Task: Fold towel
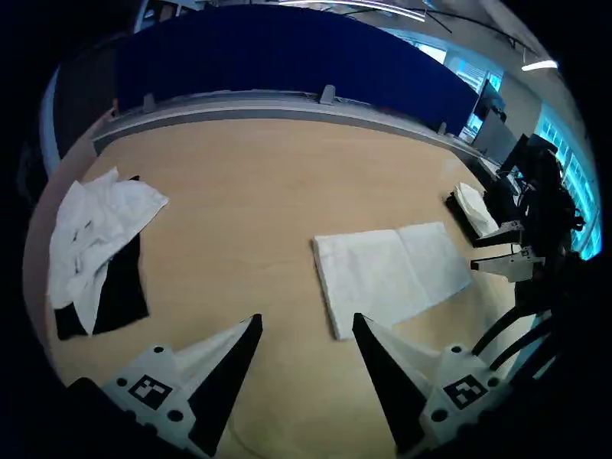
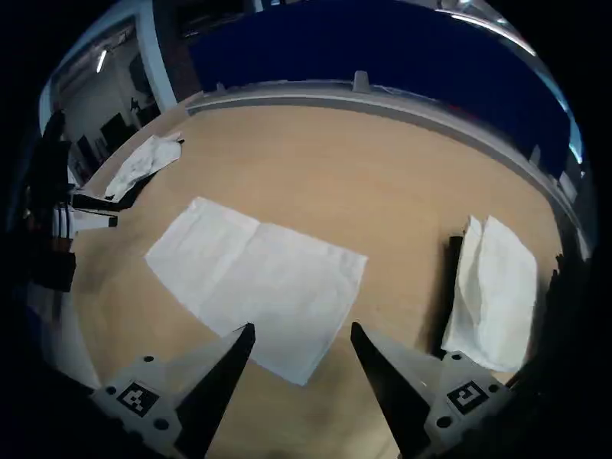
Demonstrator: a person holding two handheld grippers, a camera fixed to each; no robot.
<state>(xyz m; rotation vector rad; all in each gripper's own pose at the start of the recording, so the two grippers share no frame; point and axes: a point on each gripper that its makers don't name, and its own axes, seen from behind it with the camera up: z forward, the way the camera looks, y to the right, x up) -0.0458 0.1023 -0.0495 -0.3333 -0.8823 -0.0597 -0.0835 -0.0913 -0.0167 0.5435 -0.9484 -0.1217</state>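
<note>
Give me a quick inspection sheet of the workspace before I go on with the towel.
Surface: light wooden table.
Job's things: white towel lying flat mid-table, one crease across it.
Clutter: crumpled white cloths on a black mat at one end; folded white stack on a dark mat at the other.
Grippers: left gripper and right gripper both open, empty, at the towel's near edges.
Cables: black cables below the right gripper, in the left gripper view.
Surroundings: blue partition along the table's far edge; office beyond, ceiling light on.
</note>
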